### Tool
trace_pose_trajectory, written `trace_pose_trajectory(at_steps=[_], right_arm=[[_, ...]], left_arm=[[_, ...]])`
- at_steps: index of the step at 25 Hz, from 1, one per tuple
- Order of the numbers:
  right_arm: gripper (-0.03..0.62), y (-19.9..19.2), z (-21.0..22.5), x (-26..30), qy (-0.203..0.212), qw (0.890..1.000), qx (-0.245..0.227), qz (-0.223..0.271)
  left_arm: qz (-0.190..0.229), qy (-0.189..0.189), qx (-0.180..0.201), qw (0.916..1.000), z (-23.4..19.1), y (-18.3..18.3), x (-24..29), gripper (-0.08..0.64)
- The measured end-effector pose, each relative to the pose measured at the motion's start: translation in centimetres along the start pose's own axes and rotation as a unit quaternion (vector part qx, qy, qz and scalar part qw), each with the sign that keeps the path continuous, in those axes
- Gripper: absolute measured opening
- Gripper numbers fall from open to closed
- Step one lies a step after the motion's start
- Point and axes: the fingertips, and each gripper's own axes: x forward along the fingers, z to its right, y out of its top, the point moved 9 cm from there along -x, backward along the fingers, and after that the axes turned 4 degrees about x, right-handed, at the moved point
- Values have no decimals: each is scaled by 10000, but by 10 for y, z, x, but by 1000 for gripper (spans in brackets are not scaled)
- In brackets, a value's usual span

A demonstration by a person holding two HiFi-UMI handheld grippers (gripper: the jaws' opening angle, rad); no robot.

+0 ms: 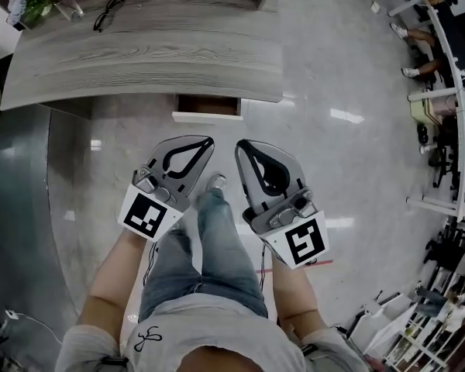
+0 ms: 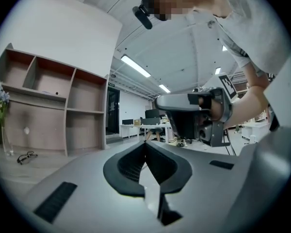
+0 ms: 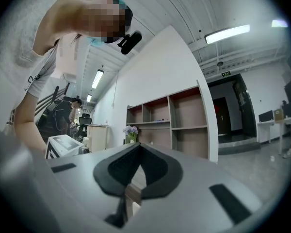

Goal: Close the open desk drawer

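1 drawer (image 1: 208, 105) was seen open in the head view, pulled out beneath the desk (image 1: 139, 60), just ahead of 2 grippers: the left gripper (image 1: 206, 142) and the right gripper (image 1: 240, 146), neither touching it. It would likely slide lightly if pushed flat on its white front. In the left gripper view, the jaws were pressed together on nothing. In the right gripper view, the jaws were likewise closed and empty.

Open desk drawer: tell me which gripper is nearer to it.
Left, narrowly. The left gripper hovers just before the middle of the drawer; the right gripper is by its right end, slightly farther back.
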Motion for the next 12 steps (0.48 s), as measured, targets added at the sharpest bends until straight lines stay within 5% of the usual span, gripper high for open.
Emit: trace_pose_trajectory(at_steps=[12], right_arm=[[8, -56, 23, 7, 54, 9998, 142, -98]], left_arm=[[-326, 167, -194, 9991, 4, -73, 22, 11]])
